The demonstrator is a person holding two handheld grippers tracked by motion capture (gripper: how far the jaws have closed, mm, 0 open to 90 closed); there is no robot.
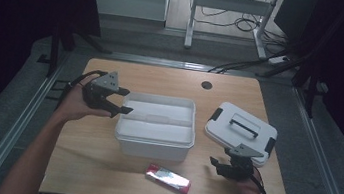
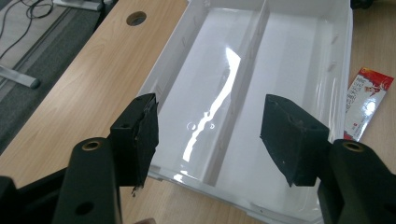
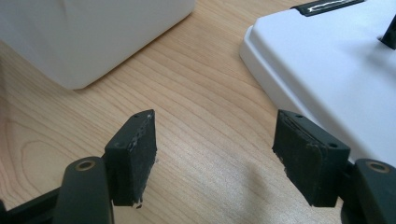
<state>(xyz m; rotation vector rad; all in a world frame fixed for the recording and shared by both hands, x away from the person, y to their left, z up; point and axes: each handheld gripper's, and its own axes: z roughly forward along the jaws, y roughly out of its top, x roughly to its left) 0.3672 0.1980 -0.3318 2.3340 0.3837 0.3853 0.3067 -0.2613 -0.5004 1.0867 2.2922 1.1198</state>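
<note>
A white open box (image 1: 154, 142) with a middle divider sits at the table's centre; its inside (image 2: 289, 84) is empty. My left gripper (image 1: 123, 107) hovers open over the box's left rim (image 2: 163, 79), nothing between its fingers. A white lid (image 1: 241, 131) with a black handle and black clips lies right of the box. My right gripper (image 1: 215, 166) stands open just in front of the lid (image 3: 336, 70), low over the wood, holding nothing. A red and silver packet (image 1: 168, 178) lies in front of the box, its red end (image 2: 366, 100) beyond the box's wall.
The wooden table (image 1: 102, 153) has a round cable hole (image 1: 206, 85) at the back. Bare wood lies between the box (image 3: 93, 37) and lid. A white desk frame (image 1: 230, 6) and cables stand on the floor behind.
</note>
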